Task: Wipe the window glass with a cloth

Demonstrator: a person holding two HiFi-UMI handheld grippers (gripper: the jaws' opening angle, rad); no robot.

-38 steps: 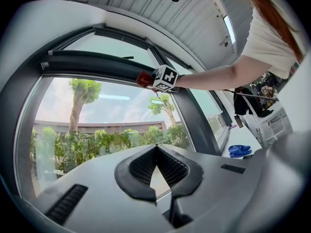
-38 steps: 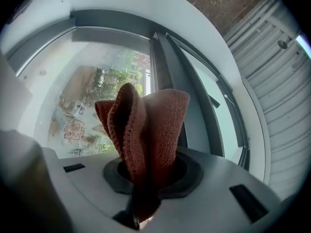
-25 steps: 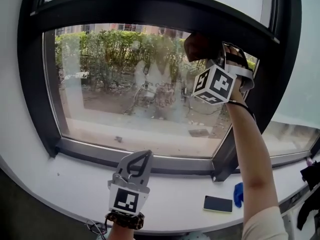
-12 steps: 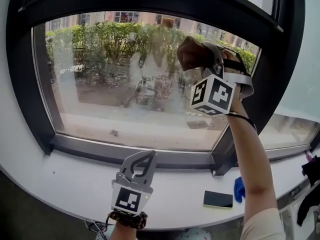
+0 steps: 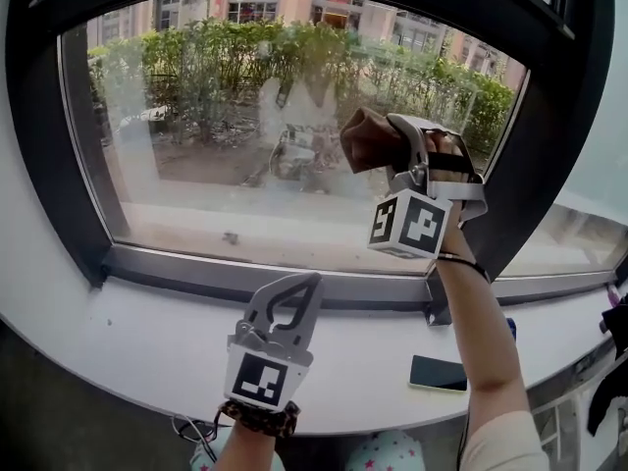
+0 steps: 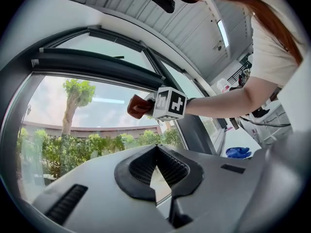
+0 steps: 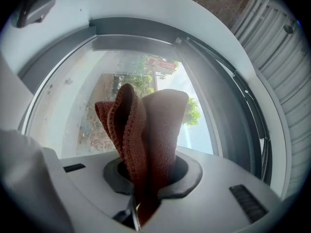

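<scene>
Window glass (image 5: 245, 155) | right tongs (image 5: 389, 147) clamp cloth (image 7: 146, 130) | left tongs (image 5: 302, 292) closed, empty | phone (image 5: 439, 373): head view only

Both hand-held grippers, left gripper (image 5: 310, 285) and right gripper (image 5: 396, 143), are pale grey plastic, each with a white cube (image 5: 260, 379) of black square markers. A black strap (image 5: 446, 163) crosses the right one; a spotted brown band (image 5: 257, 418) rings the left wrist, and the sleeve (image 5: 505, 444) is pale.

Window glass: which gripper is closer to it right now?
Right. The right gripper holds the cloth up at the window glass; the left gripper sits lower, back over the white sill, jaws together and empty.
</scene>
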